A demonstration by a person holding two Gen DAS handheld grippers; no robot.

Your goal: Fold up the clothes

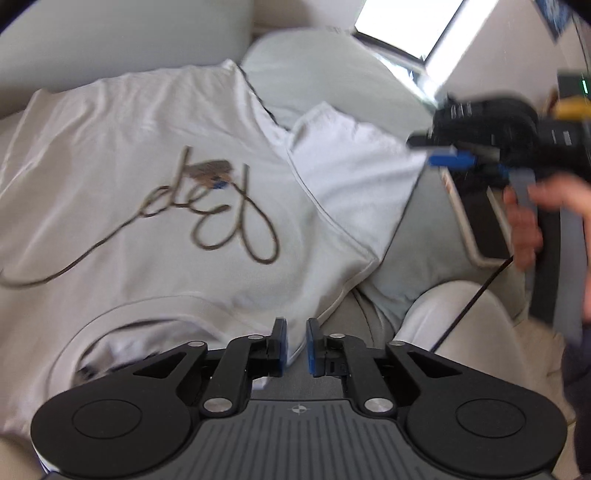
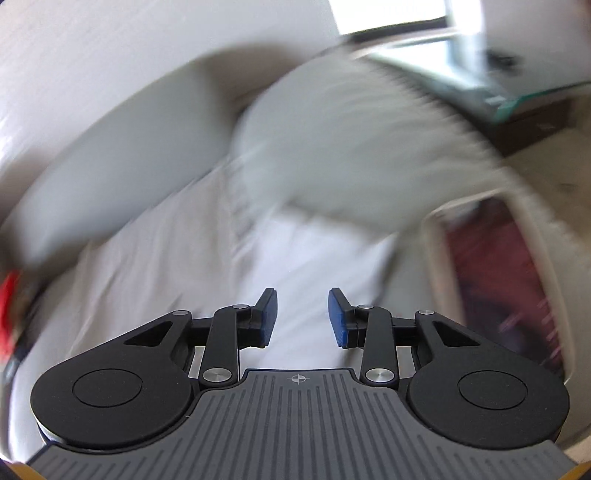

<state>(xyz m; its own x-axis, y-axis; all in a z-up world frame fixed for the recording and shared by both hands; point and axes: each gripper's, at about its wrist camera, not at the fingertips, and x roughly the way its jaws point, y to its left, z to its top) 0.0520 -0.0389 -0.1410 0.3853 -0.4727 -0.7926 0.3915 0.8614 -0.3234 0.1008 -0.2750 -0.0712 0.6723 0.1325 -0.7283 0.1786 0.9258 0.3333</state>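
A white T-shirt (image 1: 155, 177) with a brown script print lies spread on a grey sofa, collar (image 1: 122, 314) nearest my left gripper. My left gripper (image 1: 296, 345) is open with a narrow gap, empty, over the shirt's shoulder edge. One sleeve (image 1: 351, 173) points right. My right gripper (image 1: 447, 155) shows in the left wrist view, held by a hand at the sleeve's far end. In the blurred right wrist view my right gripper (image 2: 302, 317) is open and empty above the white sleeve (image 2: 314, 254).
A grey cushion (image 1: 325, 74) lies behind the shirt, also in the right wrist view (image 2: 351, 147). The sofa's back (image 1: 110, 33) rises at the far side. A cream-framed object with a dark inside (image 2: 506, 280) sits right of the sleeve. A black cable (image 1: 476, 295) hangs at right.
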